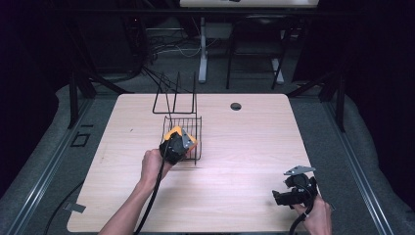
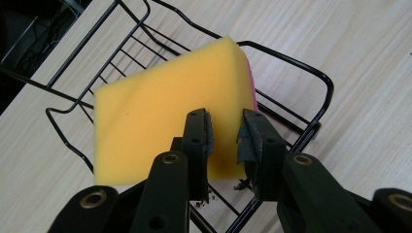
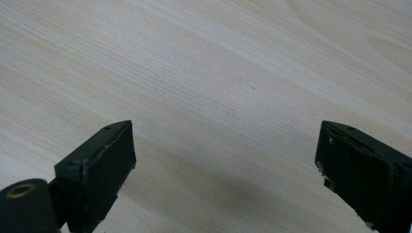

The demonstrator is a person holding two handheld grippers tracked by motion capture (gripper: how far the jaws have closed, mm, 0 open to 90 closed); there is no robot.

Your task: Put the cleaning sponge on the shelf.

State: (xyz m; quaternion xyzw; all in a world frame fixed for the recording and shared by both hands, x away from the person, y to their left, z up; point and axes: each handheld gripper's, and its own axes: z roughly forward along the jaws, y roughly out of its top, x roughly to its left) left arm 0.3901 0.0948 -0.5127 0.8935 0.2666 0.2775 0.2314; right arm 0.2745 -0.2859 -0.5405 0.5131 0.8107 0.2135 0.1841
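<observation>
A yellow sponge [image 2: 160,121] with a pink underside lies tilted in a black wire basket [image 2: 311,87]. In the high view the sponge [image 1: 172,131] shows as an orange patch in the basket [image 1: 193,122] at mid-table. My left gripper [image 2: 226,128] hovers just over the sponge's near end, jaws a narrow gap apart, and the sponge face runs undented behind both jaws. From above, the left gripper [image 1: 177,144] covers the basket's near left corner. My right gripper [image 1: 280,198] rests at the table's front right, jaws wide open over bare wood [image 3: 223,145].
A black wire rack [image 1: 175,95] stands just behind the basket. A round cable hole [image 1: 236,106] sits at the back of the light wooden table [image 1: 244,147]. Desk legs and cables lie on the floor beyond the far edge.
</observation>
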